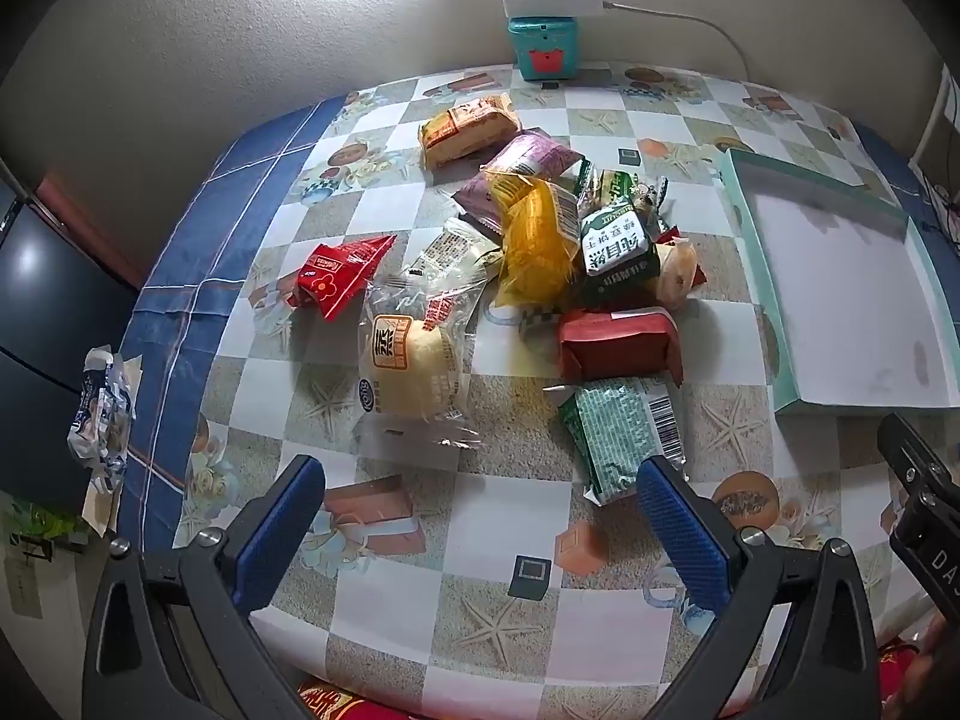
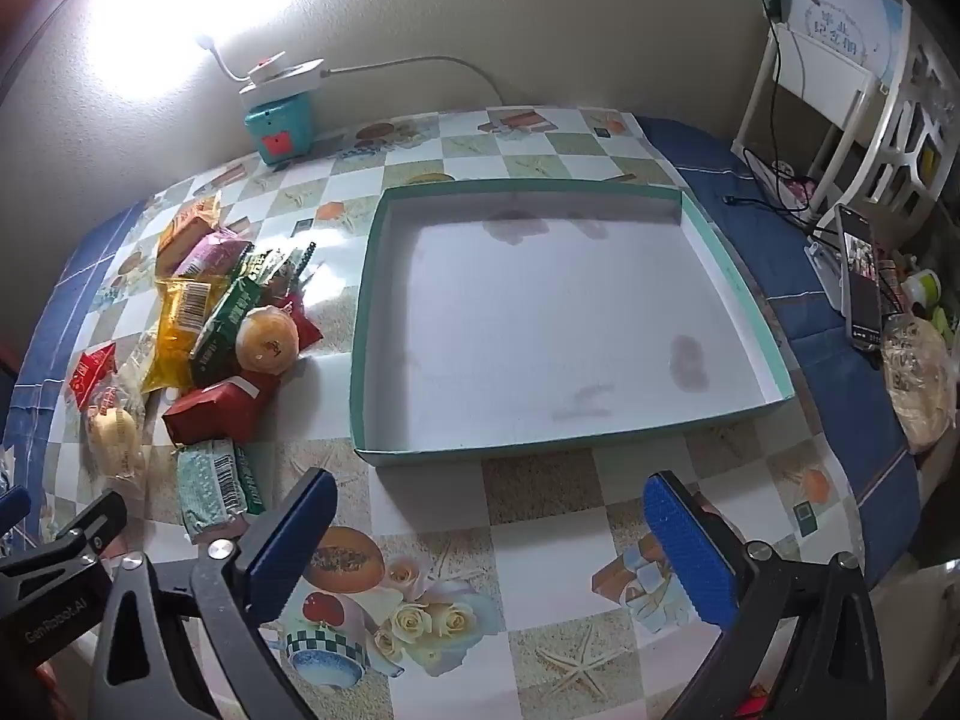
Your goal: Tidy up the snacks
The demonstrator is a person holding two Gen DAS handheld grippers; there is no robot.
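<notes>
Lying loose: one tray (image 2: 729, 276), two red packets (image 1: 342, 276)

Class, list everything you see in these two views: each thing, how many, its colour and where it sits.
Snacks: about a dozen, mixed colours, piled left of box.
Box: one, teal rim, white inside, empty, on table.
Table: one, chequered cloth.
Teal cube: one, by wall.
Power strip: one, white, atop cube.
Phone: one, propped at right.
Left tool: open, near pile.
Right tool: open, before box.
</notes>
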